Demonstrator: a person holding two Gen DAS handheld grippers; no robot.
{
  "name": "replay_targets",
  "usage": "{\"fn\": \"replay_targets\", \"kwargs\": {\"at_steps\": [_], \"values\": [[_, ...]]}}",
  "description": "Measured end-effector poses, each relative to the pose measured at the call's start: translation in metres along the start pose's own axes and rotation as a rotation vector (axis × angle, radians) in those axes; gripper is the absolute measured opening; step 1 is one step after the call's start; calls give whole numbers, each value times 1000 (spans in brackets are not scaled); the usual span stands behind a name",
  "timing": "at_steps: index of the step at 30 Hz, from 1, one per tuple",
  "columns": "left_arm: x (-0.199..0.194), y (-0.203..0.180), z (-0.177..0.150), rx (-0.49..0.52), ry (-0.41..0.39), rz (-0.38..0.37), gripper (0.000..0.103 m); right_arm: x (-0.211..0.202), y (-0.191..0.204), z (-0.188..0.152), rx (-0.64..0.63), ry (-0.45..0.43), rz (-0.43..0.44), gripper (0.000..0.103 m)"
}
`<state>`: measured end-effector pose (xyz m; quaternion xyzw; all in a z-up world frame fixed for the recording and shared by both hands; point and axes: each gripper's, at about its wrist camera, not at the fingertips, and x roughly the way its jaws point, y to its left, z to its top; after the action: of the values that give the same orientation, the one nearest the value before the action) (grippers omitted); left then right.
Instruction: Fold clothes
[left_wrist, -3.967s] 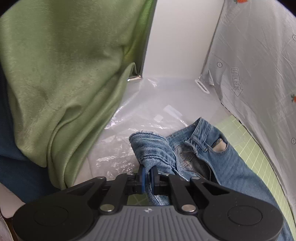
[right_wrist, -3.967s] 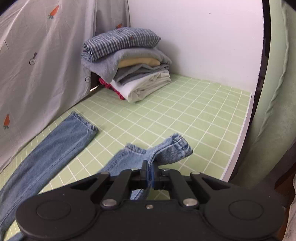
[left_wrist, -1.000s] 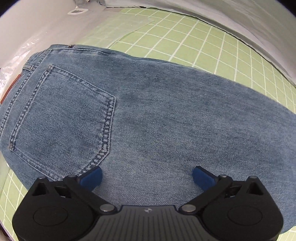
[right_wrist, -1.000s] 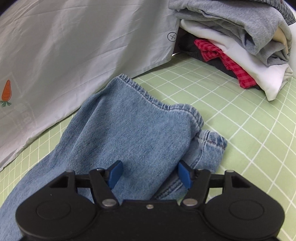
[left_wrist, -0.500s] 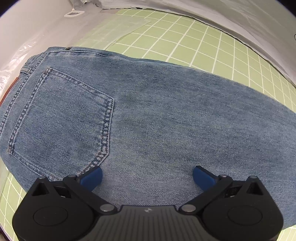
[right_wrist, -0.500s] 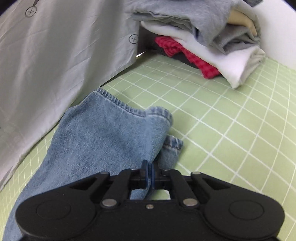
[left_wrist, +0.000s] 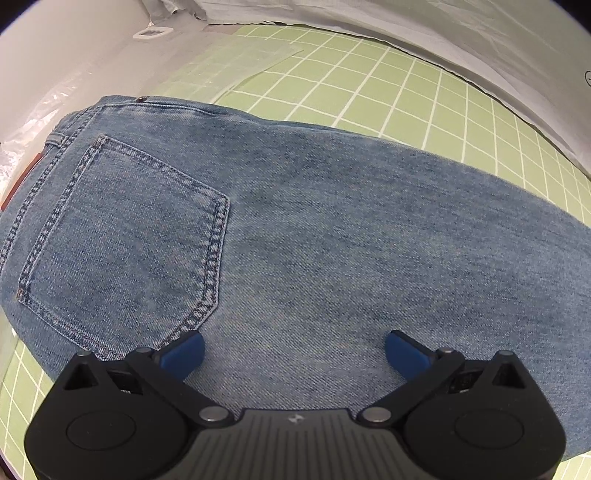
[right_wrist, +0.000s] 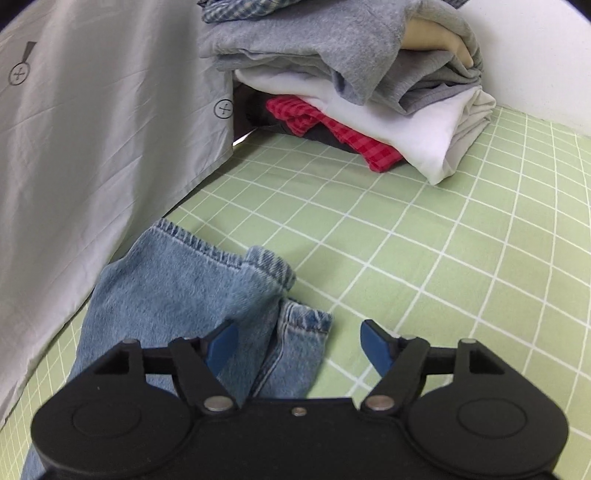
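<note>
Faded blue jeans (left_wrist: 332, 229) are lying on a light-green mat (right_wrist: 461, 236) gridded in white; blue-padded black grippers are hovering above. At the mat's far edge, grey, white, cream and red-checked clothes (right_wrist: 369, 92) are sitting stacked beside a pale grey sheet (right_wrist: 92, 129).

You were working in a makeshift, home-like laundry corner: a green grid-patterned mat (right_wrist: 424, 236), a stack of folded clothes (right_wrist: 354, 77), a hanging grey printed sheet (right_wrist: 92, 129), and blue denim jeans (left_wrist: 314, 229) laid flat.
</note>
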<state>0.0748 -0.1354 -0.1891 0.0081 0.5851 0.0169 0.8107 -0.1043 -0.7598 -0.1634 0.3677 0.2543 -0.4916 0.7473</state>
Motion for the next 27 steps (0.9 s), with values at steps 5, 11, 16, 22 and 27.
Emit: {"fn": "replay_targets", "kwargs": {"at_steps": [5,11,16,22,27], "values": [[-3,4,-2,-9,-3,4,103,2,-10,8,144,12,24,80],[-8,9,-7,-24,-21,13,103,-15,-16,6,218,-55,90,91],[-12,15,-10,-28,-21,14,103,3,1,4,88,4,53,92],[-17,22,-12,-28,-23,15,103,12,12,-3,34,16,69,81],[-21,28,-16,-32,-27,17,103,9,9,-8,-68,0,67,21]]}}
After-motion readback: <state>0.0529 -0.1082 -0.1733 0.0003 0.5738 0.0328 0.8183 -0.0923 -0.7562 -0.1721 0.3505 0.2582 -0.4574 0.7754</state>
